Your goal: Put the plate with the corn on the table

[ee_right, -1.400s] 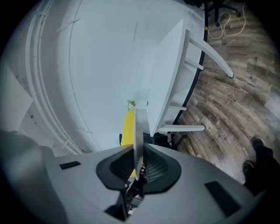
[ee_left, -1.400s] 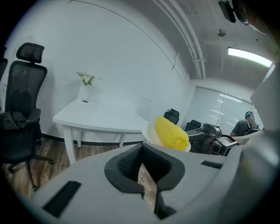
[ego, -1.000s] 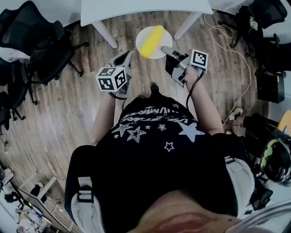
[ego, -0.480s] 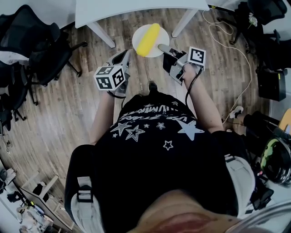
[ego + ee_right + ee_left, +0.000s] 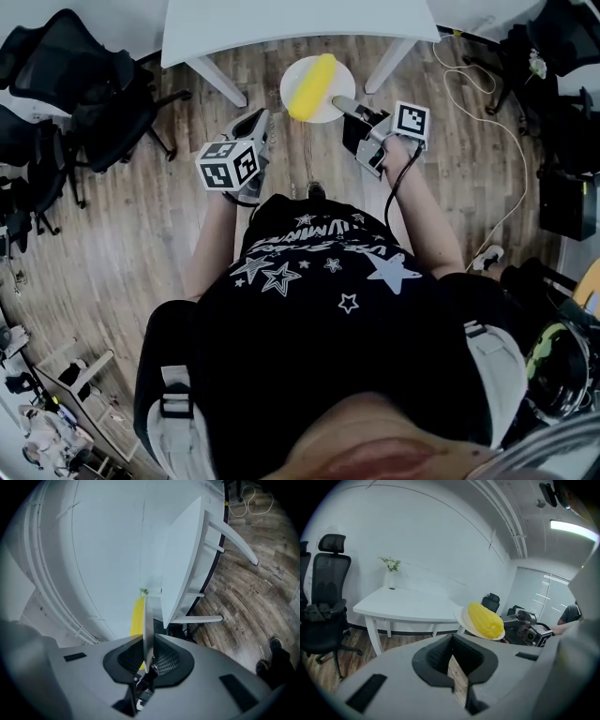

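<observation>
The plate is clamped at its near rim between the jaws of the right hand-held gripper, and in the right gripper view it is seen edge-on as a thin blade between the pads, with the corn lying across it just beyond the jaws. The left hand-held gripper is held off to the side of the plate, its jaws drawn together with only a sliver of floor showing between them, and nothing is gripped there. Over the last second very little is altered: the plate is nudged slightly towards the left hand-held gripper and then brought back, and it is kept over the wooden floor, short of the white worktop that lies ahead of both hand-held grippers. The load is therefore judged to be carried but not yet delivered; the approach appears paused rather than advanced. A forward reach past the worktop's near edge is still called for, and the plate must be kept level so that the corn is not rolled off.
</observation>
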### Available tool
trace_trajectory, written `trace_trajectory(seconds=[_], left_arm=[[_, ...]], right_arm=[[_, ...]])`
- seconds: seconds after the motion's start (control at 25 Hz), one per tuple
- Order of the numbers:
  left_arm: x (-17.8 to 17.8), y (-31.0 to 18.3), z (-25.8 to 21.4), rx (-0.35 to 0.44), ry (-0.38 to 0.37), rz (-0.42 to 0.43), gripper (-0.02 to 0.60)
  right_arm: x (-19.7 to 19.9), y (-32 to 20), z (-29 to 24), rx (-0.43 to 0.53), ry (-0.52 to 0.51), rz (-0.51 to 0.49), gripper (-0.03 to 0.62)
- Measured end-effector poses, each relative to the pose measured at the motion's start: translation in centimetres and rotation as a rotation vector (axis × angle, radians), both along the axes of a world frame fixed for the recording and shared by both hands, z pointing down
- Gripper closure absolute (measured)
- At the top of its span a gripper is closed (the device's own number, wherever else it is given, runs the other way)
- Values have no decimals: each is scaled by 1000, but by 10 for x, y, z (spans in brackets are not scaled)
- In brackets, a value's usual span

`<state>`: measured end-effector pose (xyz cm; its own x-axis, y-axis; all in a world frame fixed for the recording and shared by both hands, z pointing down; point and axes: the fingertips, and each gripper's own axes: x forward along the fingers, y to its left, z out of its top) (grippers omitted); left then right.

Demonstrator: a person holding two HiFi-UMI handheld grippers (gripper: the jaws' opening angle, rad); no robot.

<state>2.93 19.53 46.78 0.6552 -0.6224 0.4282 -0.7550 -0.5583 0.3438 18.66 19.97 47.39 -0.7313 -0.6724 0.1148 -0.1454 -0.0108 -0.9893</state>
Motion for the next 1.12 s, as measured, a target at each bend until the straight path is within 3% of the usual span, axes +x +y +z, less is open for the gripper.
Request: trace_trajectory(seconds=[0.36, 0.68, 1.12], left_arm=[[-16, -32, 4, 4, -4, -61, 575], [-32, -77, 7, 18, 14, -82, 575], [-45, -207, 18, 9, 32, -27, 575]], right_arm=[[6, -42, 5, 5, 10, -28, 557], [5, -81, 7, 9, -15, 15, 556], [-17, -201, 8, 20, 1, 46, 556]])
